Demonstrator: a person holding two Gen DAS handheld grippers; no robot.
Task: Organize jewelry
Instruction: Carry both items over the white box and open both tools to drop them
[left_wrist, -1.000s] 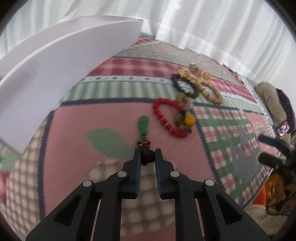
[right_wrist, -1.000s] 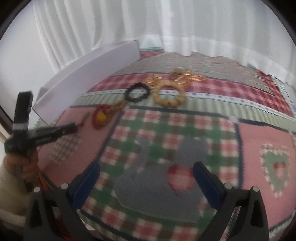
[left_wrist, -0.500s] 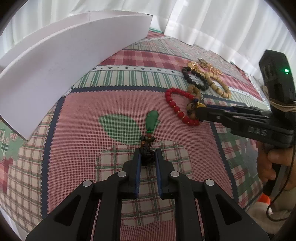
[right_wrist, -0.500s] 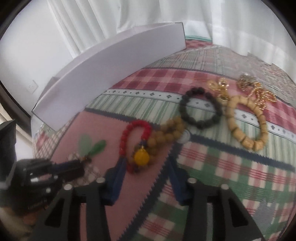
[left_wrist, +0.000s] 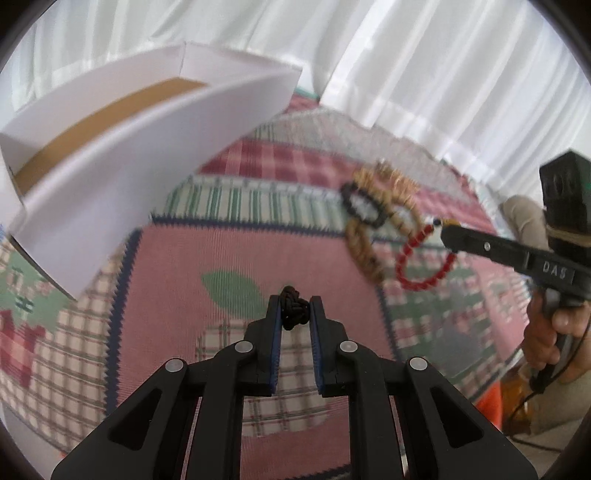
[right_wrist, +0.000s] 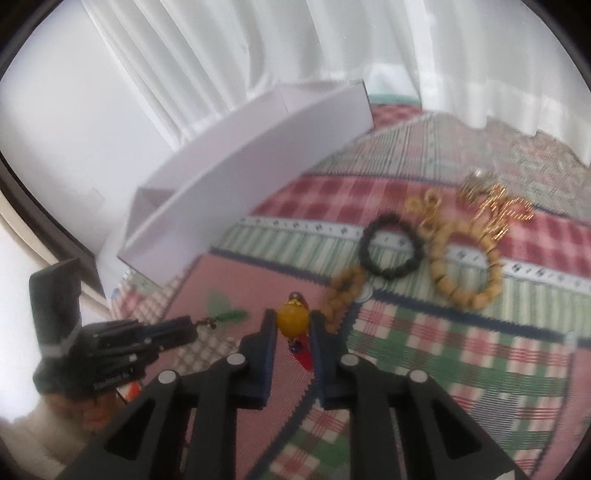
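Note:
My left gripper (left_wrist: 293, 314) is shut on the black knot (left_wrist: 291, 299) of a cord pendant and holds it above the patterned cloth. The pendant's green leaf (right_wrist: 231, 315) dangles from the left gripper (right_wrist: 186, 326) in the right wrist view. My right gripper (right_wrist: 293, 325) has its jaws closing, and the pads press on the yellow bead (right_wrist: 293, 317) of a red bead bracelet (left_wrist: 421, 284). In the left wrist view the red loop hangs from the right gripper (left_wrist: 445, 232). An open white box (left_wrist: 147, 140) stands at the back left.
On the cloth lie a black bead bracelet (right_wrist: 391, 247), a large tan wooden bracelet (right_wrist: 465, 273), a smaller tan one (right_wrist: 343, 291) and gold chains (right_wrist: 495, 206). White curtains hang behind. A hand (left_wrist: 554, 332) holds the right tool.
The right gripper swung in over the red bracelet, closed on its yellow bead and raised it. The left gripper rose with the pendant, whose green leaf has left its own view.

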